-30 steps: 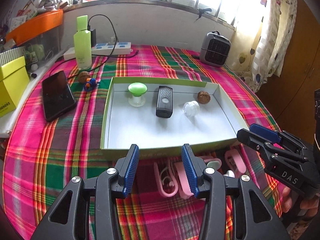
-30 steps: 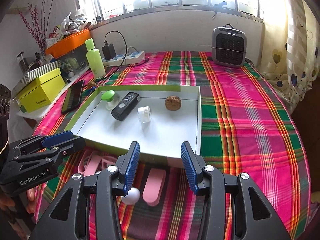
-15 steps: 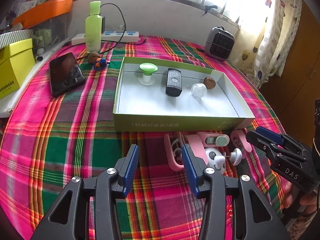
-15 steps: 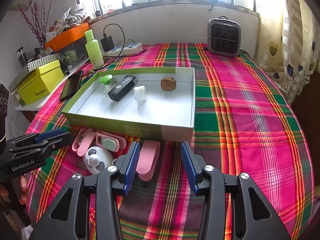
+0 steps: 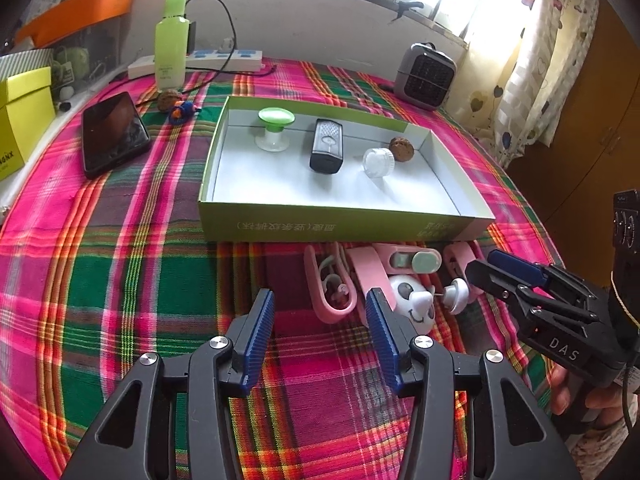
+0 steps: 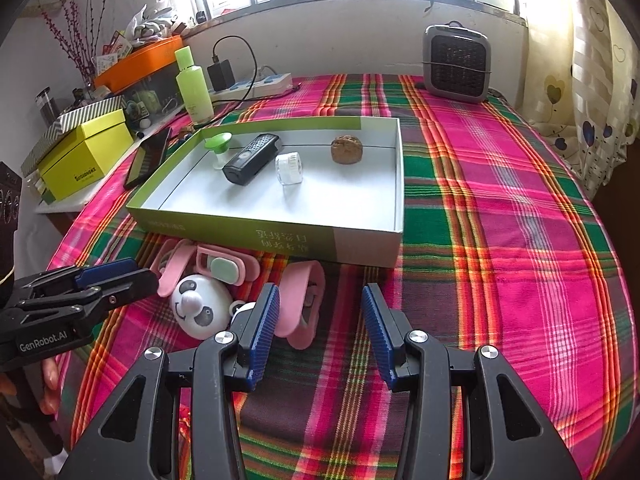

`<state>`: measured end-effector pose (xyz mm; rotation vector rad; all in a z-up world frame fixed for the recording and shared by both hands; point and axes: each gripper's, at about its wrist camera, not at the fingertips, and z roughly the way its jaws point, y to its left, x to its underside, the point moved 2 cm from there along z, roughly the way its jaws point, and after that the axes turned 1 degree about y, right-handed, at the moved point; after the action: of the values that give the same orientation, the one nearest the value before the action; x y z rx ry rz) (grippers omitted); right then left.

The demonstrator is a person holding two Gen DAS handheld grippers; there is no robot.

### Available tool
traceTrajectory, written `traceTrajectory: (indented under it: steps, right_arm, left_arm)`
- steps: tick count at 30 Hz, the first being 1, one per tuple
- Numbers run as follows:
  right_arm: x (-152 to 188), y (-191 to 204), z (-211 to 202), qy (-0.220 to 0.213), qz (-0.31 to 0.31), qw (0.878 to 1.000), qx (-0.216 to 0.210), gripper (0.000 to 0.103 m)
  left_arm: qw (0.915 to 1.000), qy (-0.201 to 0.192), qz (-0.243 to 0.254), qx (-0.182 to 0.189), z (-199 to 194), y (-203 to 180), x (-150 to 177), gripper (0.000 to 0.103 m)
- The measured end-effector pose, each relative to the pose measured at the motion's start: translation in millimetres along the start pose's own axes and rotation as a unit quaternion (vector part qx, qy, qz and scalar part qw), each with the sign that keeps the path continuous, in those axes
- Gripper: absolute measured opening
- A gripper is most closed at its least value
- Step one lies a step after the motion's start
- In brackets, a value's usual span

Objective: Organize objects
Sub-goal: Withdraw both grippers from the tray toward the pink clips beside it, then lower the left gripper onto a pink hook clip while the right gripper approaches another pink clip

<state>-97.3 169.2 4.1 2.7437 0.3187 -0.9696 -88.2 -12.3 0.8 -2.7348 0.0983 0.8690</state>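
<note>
A shallow green-walled tray [image 5: 340,228] with a white floor holds a green-topped knob [image 5: 276,118], a black remote [image 5: 327,146], a small clear jar [image 5: 378,162] and a walnut [image 5: 401,149]. On the cloth in front of the tray lie a pink looped clip [image 5: 332,292], a pink case with a pale green pad [image 5: 412,261] and a white panda-faced gadget [image 6: 200,312]. My left gripper [image 5: 320,300] hovers just left of this pile. Its jaws are opening and nothing is between them. My right gripper [image 6: 320,296] stands open and empty just right of the pile, beside a pink strap [image 6: 300,304].
A black phone [image 5: 114,134], a green bottle [image 5: 172,40], a power strip [image 5: 208,62] and a small blue toy [image 5: 178,110] sit at the back left. A grey heater [image 6: 456,64] stands at the back right. A yellow box [image 6: 86,156] is on a side shelf.
Both grippers have drawn back from the tray and sunk lower. The pink items and the panda gadget in front of the tray have come into full view. The left jaws stand slightly wider.
</note>
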Motion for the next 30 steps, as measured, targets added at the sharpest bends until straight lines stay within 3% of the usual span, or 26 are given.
traceTrajectory:
  steps: [20,23,30]
  right_arm:
    - [3,-1,14,0.022,-0.014,0.999,0.024,0.044]
    - [3,-1,13,0.019,-0.017,0.999,0.027,0.031]
    - [5,-1,10,0.015,-0.026,0.999,0.034,0.026]
  left_arm:
    - [0.9999,0.002,-0.012,-0.01,1,15,-2,0.049]
    - [0.9998,0.006,-0.012,-0.017,1,19,-1,0.049]
    - [0.9993,0.005,-0.017,-0.033,-1,30,-1,0.049]
